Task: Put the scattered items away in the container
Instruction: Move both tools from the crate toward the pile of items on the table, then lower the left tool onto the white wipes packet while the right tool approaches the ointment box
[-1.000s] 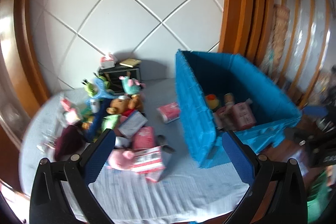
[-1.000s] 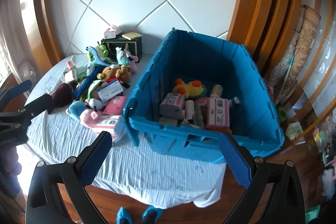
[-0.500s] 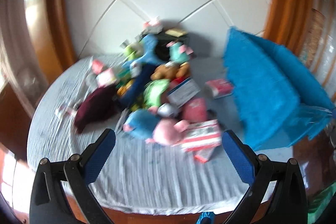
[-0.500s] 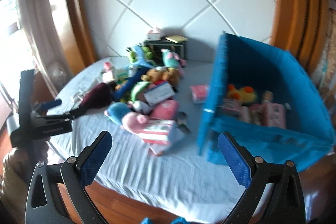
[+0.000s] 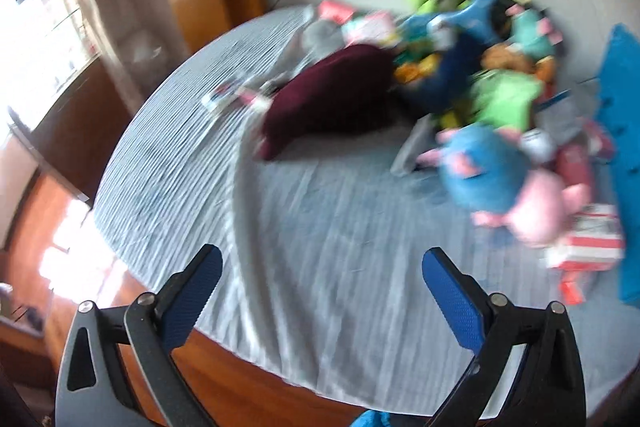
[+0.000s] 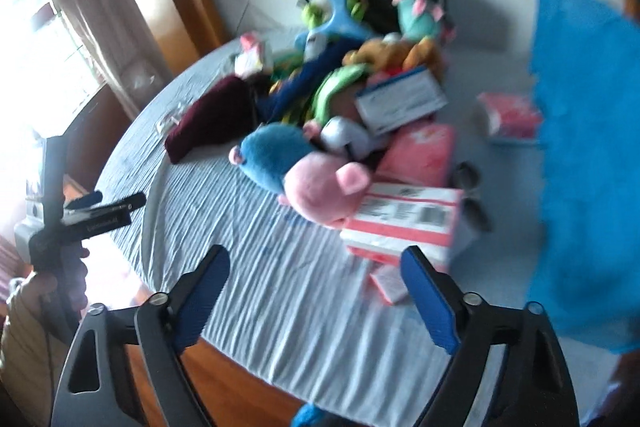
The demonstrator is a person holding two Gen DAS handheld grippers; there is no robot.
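A blurred heap of toys and boxes lies on the cloth-covered round table [image 5: 304, 211]. In the left wrist view a maroon pouch [image 5: 332, 99] lies at the heap's left, with a blue plush [image 5: 484, 167] and a pink plush [image 5: 536, 211] to its right. My left gripper [image 5: 320, 259] hangs over bare cloth, its jaws closing with nothing between them. In the right wrist view my right gripper [image 6: 316, 255], jaws also closing on nothing, is just short of the pink plush [image 6: 320, 187] and a red-and-white box [image 6: 400, 223]. The blue container [image 6: 588, 147] fills the right edge.
A pink packet [image 6: 508, 115] lies alone beside the container. Behind the heap a black box [image 6: 384, 3] stands against the padded white wall. The table edge [image 6: 248, 359] drops to a wooden floor. At far left a hand holds the left gripper [image 6: 100, 203] by a bright window.
Both views have swung left and sunk closer to the table. The container slid to the right edge and the heap grew larger. Both pairs of jaws have narrowed a little.
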